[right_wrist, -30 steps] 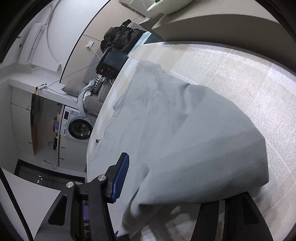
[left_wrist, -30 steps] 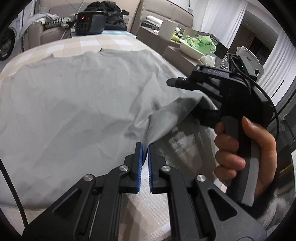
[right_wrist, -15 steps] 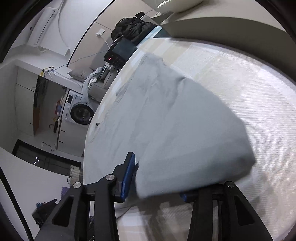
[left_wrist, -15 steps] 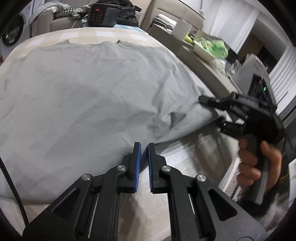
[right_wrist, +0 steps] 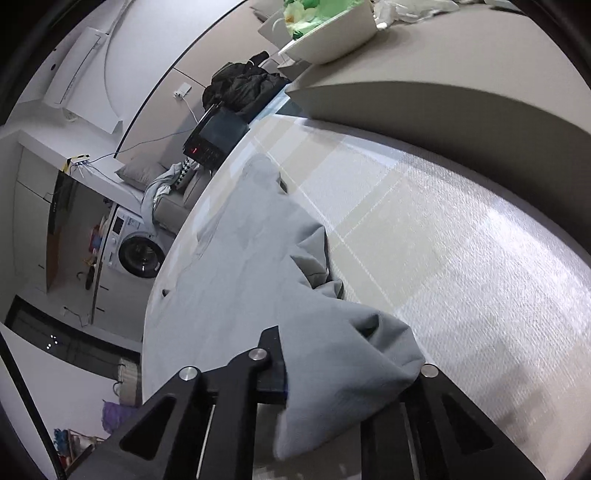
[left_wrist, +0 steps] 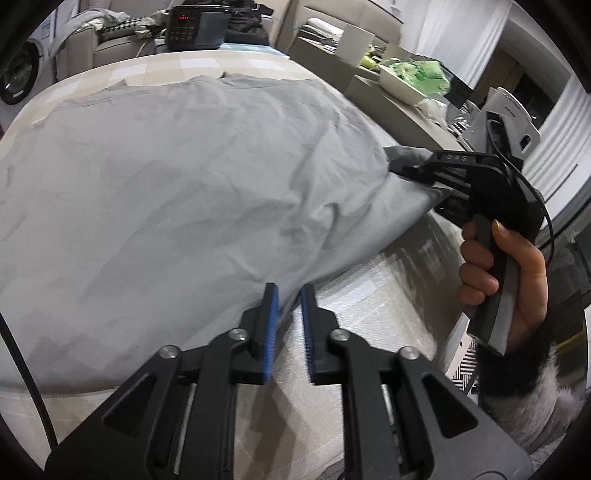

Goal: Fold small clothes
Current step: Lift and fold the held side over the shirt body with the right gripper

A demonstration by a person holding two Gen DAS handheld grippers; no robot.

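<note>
A grey garment (left_wrist: 177, 192) lies spread over a checked beige table (left_wrist: 369, 295). My left gripper (left_wrist: 290, 295) pinches the garment's near hem between its blue pads, jaws nearly closed. My right gripper (left_wrist: 406, 171) is held by a hand at the right and grips the garment's right corner, lifted off the table. In the right wrist view the grey cloth (right_wrist: 332, 369) is bunched between the right gripper's jaws (right_wrist: 343, 373) and hides the right finger.
A black appliance with a red display (left_wrist: 192, 26) stands at the table's far edge. A white bowl with green contents (left_wrist: 406, 81) sits on a side counter at the right. A washing machine (right_wrist: 136, 251) stands beyond the table.
The right gripper has closed on the garment's right corner and pulled it taut to the right. The left gripper stays at the near hem, with the cloth now more stretched.
</note>
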